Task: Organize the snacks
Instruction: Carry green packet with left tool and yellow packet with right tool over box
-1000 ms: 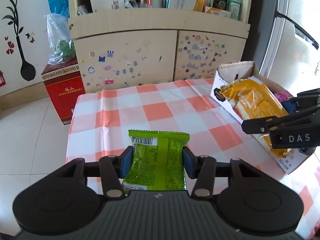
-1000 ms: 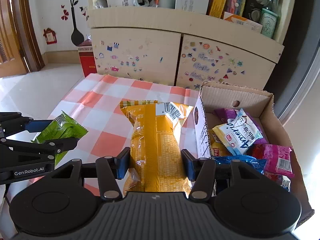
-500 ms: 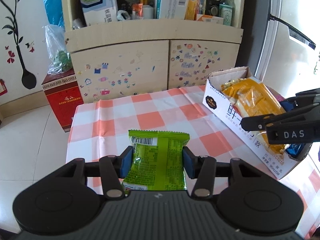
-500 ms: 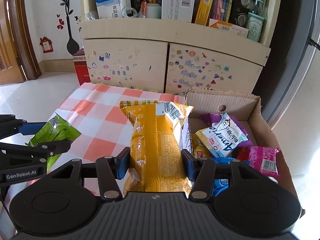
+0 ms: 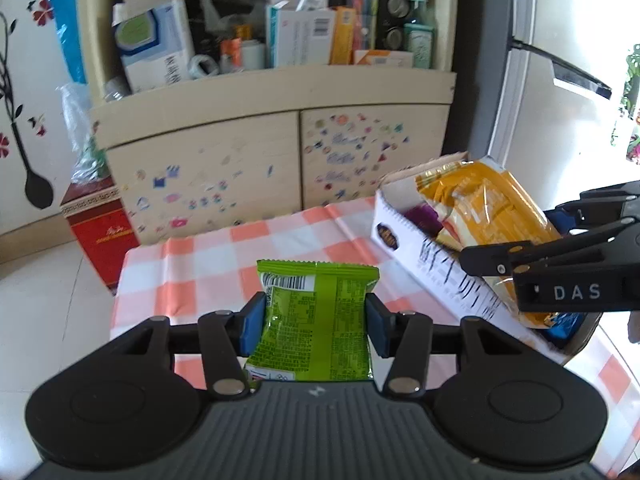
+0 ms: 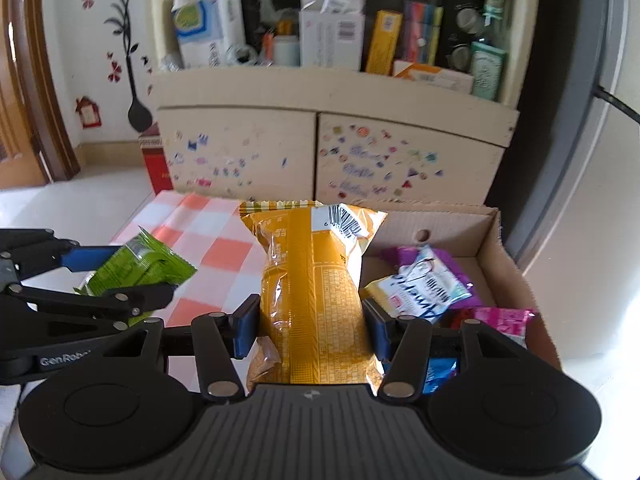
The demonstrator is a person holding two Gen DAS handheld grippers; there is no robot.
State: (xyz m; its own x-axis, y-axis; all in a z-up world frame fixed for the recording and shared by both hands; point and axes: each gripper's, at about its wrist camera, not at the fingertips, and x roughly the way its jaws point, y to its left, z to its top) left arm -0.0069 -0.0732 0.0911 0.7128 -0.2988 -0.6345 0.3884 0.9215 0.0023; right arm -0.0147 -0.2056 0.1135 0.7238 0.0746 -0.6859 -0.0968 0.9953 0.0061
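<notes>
Fingers of the right gripper (image 6: 310, 328) clamped on the yellow snack bag (image 6: 314, 300), blue pads pressing its two long sides, bag pointing straight ahead along the fingers with barcode end farthest out. Fingers of the left gripper (image 5: 314, 322) likewise closed on the green snack packet (image 5: 314, 324), squeezed at mid-length, barcode end forward, held clear above the checked table (image 5: 208, 256). Largest first: open cardboard box (image 6: 492, 240) at the table's right edge, already holding purple, white, pink and blue packets; lies ahead and slightly right of the yellow bag, whose far end overlaps the box's near-left wall in the right wrist view. Seen from the left wrist, yellow bag hanging over the box opening, so right hand judged much the nearer and likely first to drop. Yellow bag's long axis roughly along the box's length, so a lowering with little turning probably enough. Green packet well to the left of the box, needing a sideways carry to the right across the table before any release.
</notes>
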